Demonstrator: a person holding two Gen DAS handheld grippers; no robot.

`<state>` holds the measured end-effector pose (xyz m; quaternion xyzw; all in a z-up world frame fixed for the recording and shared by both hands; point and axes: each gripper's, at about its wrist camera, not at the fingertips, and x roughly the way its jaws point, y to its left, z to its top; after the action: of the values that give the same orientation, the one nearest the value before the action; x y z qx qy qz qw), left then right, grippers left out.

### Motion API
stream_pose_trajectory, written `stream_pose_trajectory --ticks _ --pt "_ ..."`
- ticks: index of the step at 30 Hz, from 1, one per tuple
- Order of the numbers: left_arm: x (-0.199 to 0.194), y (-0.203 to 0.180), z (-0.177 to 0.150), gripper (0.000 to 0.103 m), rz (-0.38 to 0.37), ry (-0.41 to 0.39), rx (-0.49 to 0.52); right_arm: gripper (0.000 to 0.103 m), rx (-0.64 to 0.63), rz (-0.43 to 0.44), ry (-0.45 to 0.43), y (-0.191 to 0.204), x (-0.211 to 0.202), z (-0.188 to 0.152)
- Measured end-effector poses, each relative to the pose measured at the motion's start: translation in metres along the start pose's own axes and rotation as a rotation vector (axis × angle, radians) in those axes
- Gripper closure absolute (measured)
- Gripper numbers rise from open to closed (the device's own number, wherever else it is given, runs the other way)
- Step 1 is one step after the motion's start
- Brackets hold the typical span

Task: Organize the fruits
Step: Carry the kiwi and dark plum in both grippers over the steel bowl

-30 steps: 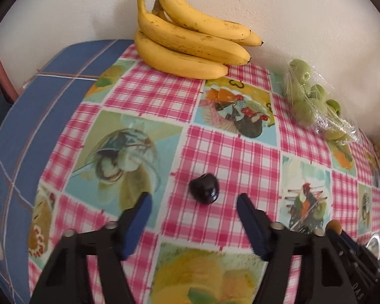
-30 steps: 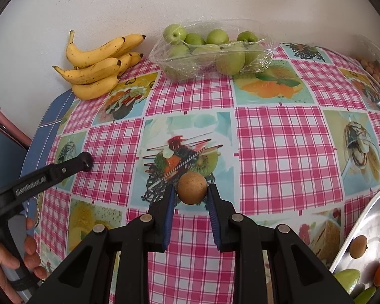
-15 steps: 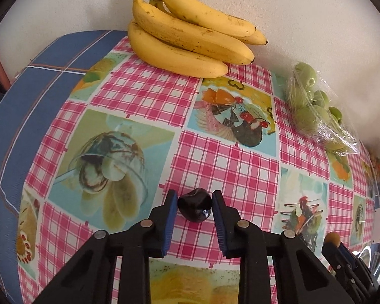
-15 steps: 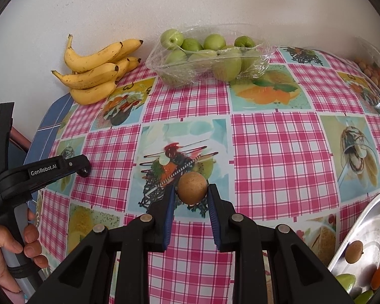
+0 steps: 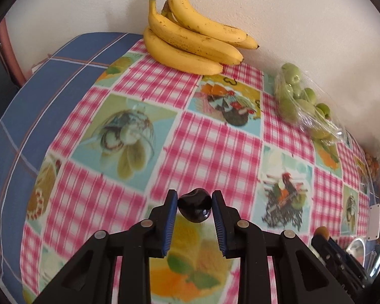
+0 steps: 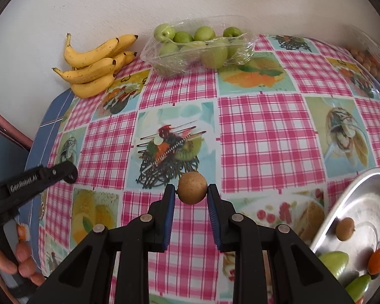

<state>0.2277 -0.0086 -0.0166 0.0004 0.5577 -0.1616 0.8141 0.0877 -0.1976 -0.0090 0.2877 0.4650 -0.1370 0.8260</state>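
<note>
A bunch of bananas lay at the back of the table against the wall, and just to its right sat the tray of wrapped apples, with a bag of small fruits farther right along the same back edge. Nearer the front, the left gripper pinched a plum above the cloth, while to its right the right gripper clamped a round fruit. At the front right corner stood a metal tray with several fruits lying in it.
</note>
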Motion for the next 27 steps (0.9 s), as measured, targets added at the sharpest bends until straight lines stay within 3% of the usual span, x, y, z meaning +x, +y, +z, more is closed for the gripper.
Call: stream_pose_trajectory --ticks 11,19,27 --pt "-0.038 -0.018 -0.053 0.073 -0.042 -0.041 -0.032 0.076 0.016 0.015 -0.028 -0.008 -0.051 -0.015" --pt "-0.074 -0.039 -0.08 0.073 -0.049 -0.123 0.021 0.076 0.009 -0.006 -0.061 -0.017 -0.087 -0.033" --pt "-0.092 -0.052 -0.105 0.073 -0.08 -0.141 0.051 0.076 0.016 -0.026 -0.062 -0.029 -0.107 -0.056"
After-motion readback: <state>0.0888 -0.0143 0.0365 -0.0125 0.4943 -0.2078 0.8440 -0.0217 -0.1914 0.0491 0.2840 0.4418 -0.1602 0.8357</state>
